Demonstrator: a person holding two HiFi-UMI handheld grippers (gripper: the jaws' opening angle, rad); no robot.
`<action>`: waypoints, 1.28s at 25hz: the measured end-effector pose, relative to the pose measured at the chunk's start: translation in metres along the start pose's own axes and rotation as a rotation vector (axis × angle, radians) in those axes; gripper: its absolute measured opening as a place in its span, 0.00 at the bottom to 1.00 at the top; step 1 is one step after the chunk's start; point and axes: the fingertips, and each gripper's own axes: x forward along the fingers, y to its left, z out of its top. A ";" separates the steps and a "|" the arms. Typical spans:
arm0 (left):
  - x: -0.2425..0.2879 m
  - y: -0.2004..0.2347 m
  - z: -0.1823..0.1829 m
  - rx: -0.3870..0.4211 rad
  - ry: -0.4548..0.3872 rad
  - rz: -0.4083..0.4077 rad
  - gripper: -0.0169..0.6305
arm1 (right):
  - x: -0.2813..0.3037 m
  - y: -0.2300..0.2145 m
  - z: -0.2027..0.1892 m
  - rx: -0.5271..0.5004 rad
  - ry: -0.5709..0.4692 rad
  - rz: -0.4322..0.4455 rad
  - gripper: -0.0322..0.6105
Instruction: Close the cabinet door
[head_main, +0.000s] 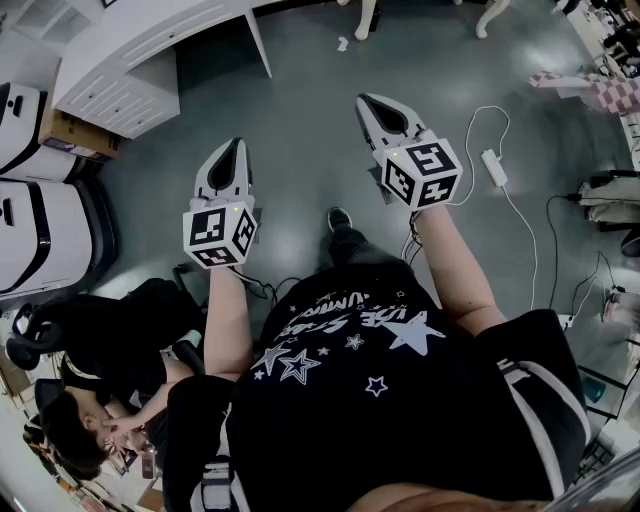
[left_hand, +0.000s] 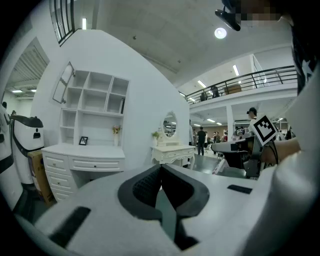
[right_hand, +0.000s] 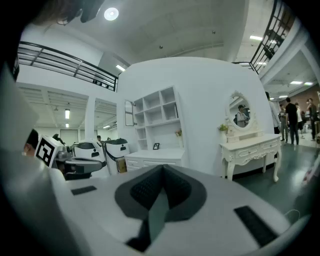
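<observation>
The closing does not look begun: the cabinet door (left_hand: 63, 84) stands swung out at the upper left corner of the white shelf cabinet (left_hand: 97, 100), well apart from both grippers. The left gripper (left_hand: 161, 169) and right gripper (right_hand: 162, 169) are each clenched on nothing. The approach and the push both remain to be done.

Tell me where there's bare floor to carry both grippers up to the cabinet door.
The grey floor ahead of the left gripper and right gripper is bare, bordered by the white desk on the left and the power strip with its cable on the right. Crowded: white machines far left, a seated person behind on the left.
</observation>
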 end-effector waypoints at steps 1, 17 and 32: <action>0.005 0.006 0.000 -0.005 0.006 0.006 0.04 | 0.007 -0.003 0.001 0.003 0.003 0.002 0.05; 0.096 0.046 0.024 -0.048 -0.025 0.083 0.04 | 0.113 -0.076 0.035 -0.036 -0.046 0.094 0.06; 0.101 0.187 0.046 -0.068 -0.113 0.338 0.68 | 0.254 -0.040 0.041 -0.002 0.003 0.251 0.06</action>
